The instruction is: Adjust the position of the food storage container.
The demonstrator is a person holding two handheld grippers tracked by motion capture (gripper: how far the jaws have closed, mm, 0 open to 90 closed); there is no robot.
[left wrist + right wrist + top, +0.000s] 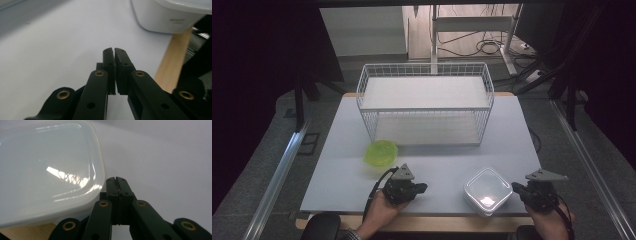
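A white square container with a translucent lid (pixel 487 190) (pixel 45 170) sits near the table's front edge, right of centre. My right gripper (pixel 514 186) (pixel 116 179) lies just right of it, jaws shut with nothing between them, tips beside the lid's rim. Left of the container, a hand holds my left gripper (pixel 422 188) (pixel 114 51) low over the table, pointing right toward the container (pixel 172 15). Its jaws are shut and hold nothing. A lime-green bowl (pixel 381 152) rests on the table behind the left gripper.
A white wire basket (pixel 362 85) stands across the back half of the pale grey table (pixel 342 150). A wooden strip (pixel 175 57) edges the table's front. Dark floor, rails and cables surround the table.
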